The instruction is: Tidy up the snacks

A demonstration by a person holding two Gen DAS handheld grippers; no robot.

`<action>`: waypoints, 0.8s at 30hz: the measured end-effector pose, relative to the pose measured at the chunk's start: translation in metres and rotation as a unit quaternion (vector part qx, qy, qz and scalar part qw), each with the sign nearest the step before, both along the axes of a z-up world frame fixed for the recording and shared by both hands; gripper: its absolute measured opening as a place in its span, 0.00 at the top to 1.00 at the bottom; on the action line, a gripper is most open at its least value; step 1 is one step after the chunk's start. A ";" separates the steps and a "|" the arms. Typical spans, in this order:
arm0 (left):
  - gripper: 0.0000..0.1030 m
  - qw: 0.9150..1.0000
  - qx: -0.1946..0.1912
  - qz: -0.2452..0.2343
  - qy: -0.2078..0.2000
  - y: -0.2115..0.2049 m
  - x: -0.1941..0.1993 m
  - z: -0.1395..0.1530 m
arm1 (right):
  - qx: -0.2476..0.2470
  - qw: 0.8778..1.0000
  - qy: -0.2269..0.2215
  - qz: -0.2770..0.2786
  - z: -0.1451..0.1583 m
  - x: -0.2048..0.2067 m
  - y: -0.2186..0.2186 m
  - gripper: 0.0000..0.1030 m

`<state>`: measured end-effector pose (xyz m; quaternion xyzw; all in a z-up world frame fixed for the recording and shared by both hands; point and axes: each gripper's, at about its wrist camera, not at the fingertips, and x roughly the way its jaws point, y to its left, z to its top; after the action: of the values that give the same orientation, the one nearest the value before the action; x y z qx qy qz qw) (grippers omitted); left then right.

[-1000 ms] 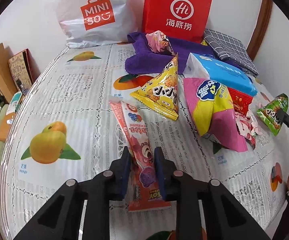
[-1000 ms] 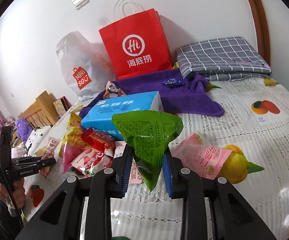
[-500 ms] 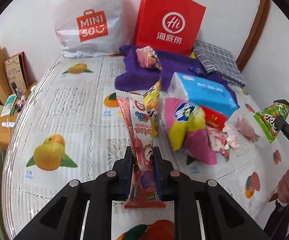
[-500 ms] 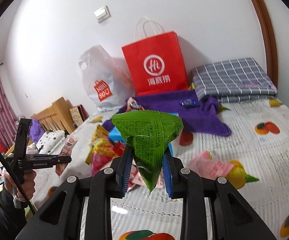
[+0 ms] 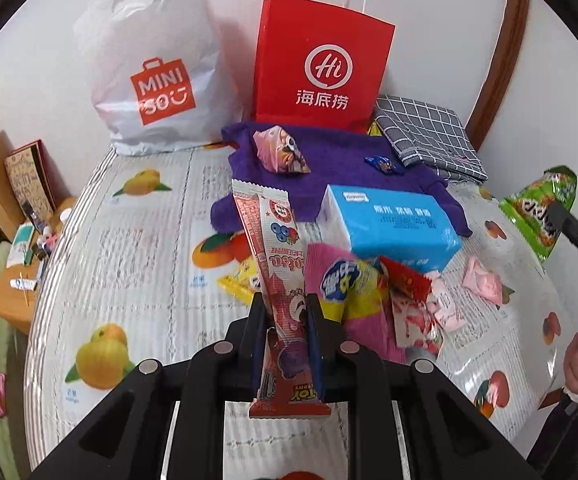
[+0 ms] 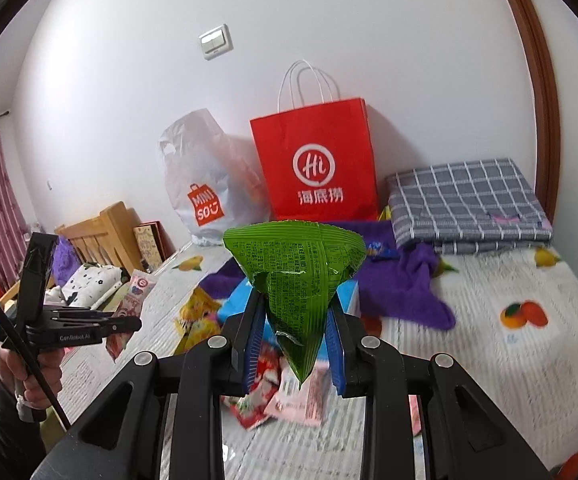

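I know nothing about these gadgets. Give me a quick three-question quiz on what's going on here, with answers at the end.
1. True or false: the left gripper is empty.
2. What colour is the packet clamped in the right gripper?
3. Which bag stands against the wall nearest the folded checked cloth? A) white Miniso bag B) red paper bag

Key
1. False: it grips a long red snack stick packet, lifted off the table.
2. Green: a green pyramid snack packet.
3. B.
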<state>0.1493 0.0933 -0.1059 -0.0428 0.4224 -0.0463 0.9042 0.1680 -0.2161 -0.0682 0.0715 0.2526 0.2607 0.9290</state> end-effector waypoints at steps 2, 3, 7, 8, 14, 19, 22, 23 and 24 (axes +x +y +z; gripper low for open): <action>0.83 1.000 -0.001 0.001 0.001 -0.002 0.007 0.003 | -0.004 1.000 -0.004 -0.003 0.007 0.008 0.002 0.72; 0.83 1.000 -0.005 0.001 0.002 -0.002 0.012 0.005 | -0.004 1.000 -0.005 -0.003 0.010 0.013 0.003 0.72; 0.83 1.000 -0.022 0.005 0.007 -0.004 0.029 0.013 | -0.009 1.000 -0.002 -0.015 0.020 0.034 0.006 0.72; 0.83 1.000 -0.025 0.005 0.008 -0.005 0.033 0.014 | -0.009 1.000 -0.001 -0.017 0.022 0.039 0.007 0.72; 0.83 0.999 -0.030 0.011 0.005 -0.004 0.063 0.026 | -0.009 1.000 0.015 -0.018 0.029 0.077 0.008 0.72; 0.83 0.999 -0.039 0.021 0.009 0.003 0.095 0.028 | -0.013 0.999 0.029 -0.017 0.029 0.107 0.009 0.72; 0.83 0.999 -0.046 0.025 0.016 0.007 0.115 0.025 | -0.012 0.999 0.041 -0.017 0.024 0.129 0.008 0.72; 0.83 0.998 -0.047 0.026 0.018 0.009 0.122 0.024 | -0.012 0.999 0.046 -0.016 0.022 0.135 0.007 0.72; 0.83 0.998 -0.047 0.028 0.020 0.010 0.129 0.023 | -0.011 0.998 0.052 -0.015 0.019 0.143 0.007 0.72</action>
<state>0.2788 0.1034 -0.0834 -0.0978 0.4366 -0.0397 0.8935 0.3108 -0.2089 -0.0490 0.0783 0.3026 0.2401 0.9190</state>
